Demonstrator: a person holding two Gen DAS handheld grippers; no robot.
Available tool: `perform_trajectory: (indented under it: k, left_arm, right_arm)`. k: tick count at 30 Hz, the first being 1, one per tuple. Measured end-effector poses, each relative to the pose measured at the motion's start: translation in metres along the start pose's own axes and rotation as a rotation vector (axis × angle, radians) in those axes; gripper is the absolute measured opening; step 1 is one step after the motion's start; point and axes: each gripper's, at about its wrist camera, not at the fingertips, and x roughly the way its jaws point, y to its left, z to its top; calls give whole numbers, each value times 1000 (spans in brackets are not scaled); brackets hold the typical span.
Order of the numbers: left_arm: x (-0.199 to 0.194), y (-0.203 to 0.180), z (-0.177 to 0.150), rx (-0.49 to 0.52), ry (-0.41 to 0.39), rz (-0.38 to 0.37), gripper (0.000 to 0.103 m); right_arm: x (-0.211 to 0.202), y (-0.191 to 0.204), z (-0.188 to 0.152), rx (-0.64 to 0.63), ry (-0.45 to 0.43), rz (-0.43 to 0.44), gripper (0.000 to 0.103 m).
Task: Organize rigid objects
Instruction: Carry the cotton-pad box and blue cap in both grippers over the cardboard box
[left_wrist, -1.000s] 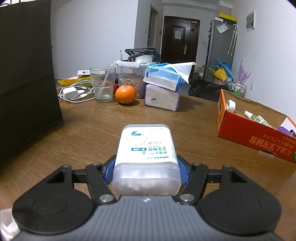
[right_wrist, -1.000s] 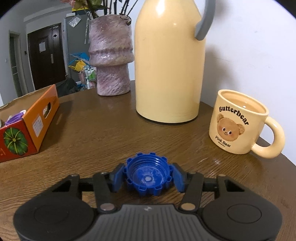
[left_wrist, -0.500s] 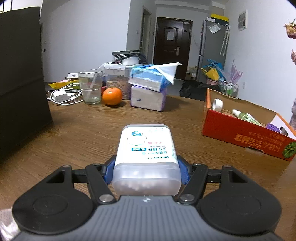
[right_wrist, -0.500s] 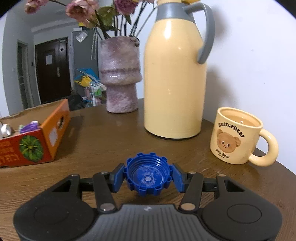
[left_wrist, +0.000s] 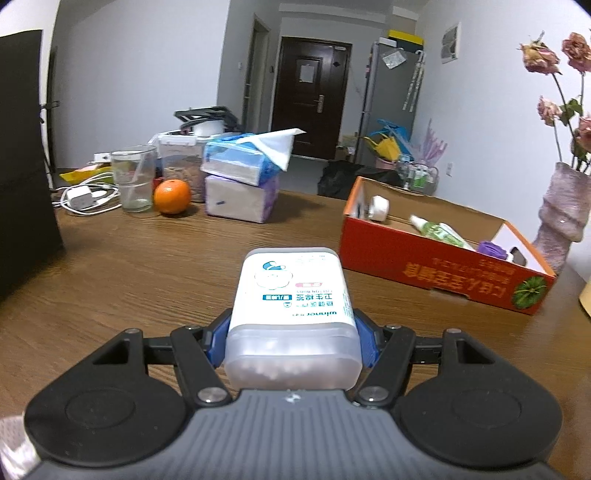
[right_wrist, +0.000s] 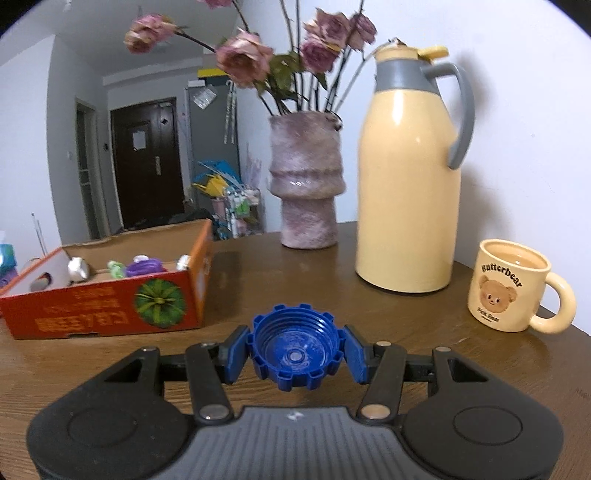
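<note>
My left hand-held gripper (left_wrist: 291, 338) clamps the cotton-swab box (left_wrist: 291, 317) and my right hand-held gripper (right_wrist: 295, 356) pinches the blue cap (right_wrist: 295, 347), both carried above the tabletop (left_wrist: 147, 266) because, I judge, they belong in the orange carton (left_wrist: 436, 266) ahead.

On the mug (right_wrist: 508, 286) you can read "Butterbear" above the bear and "Pink Bear" below it. The swab box (left_wrist: 291, 295) carries upside-down print: a brand word, roughly "winner", and Chinese characters too small for you to make out. The carton (right_wrist: 103, 314) bears upside-down yellow Chinese characters, unreadable.
</note>
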Motion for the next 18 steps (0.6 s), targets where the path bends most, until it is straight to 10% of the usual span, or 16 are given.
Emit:
perform_trajectory:
  k: [18]
  left_arm:
    - [0, -79, 10, 45, -18, -52, 67]
  right_arm:
    - [-34, 57, 3, -41, -87, 198, 53]
